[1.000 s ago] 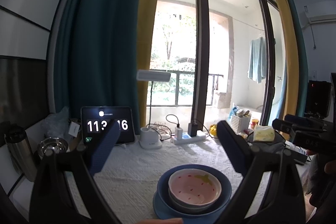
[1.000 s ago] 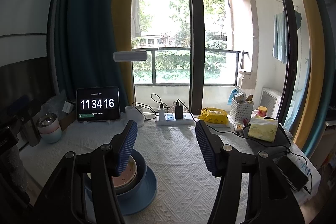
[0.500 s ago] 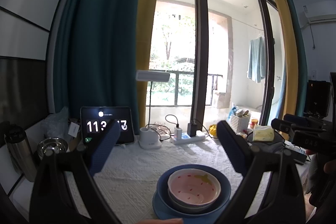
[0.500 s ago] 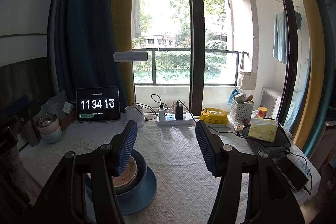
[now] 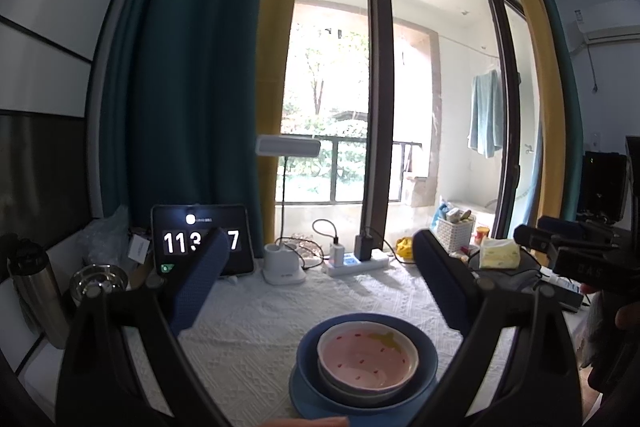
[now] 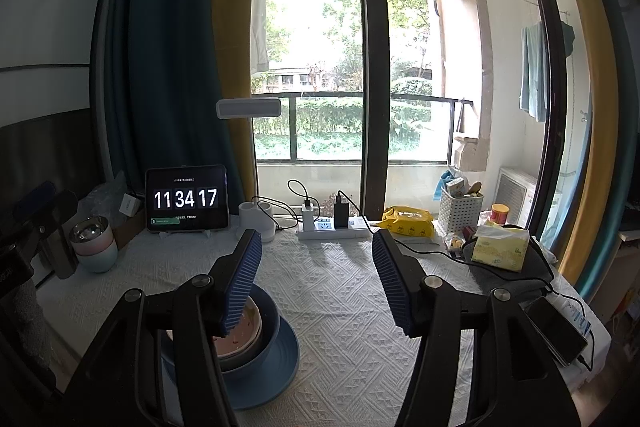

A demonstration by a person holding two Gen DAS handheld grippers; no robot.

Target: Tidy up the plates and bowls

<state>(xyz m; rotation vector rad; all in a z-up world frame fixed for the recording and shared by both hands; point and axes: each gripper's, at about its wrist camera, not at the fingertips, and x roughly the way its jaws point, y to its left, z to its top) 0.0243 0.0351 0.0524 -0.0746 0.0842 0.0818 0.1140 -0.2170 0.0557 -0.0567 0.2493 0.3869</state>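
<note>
Tablecloth (image 6: 340,291), stacked bowls (image 5: 368,359), grippers unmoved.

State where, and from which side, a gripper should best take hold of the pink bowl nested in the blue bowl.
Probably the rim. The pink bowl sits upright inside the blue bowl on the blue plate, so its sides are shielded and only the lip stands proud. Come from above, one finger inside and one outside; the left gripper, open, is nearest.
</note>
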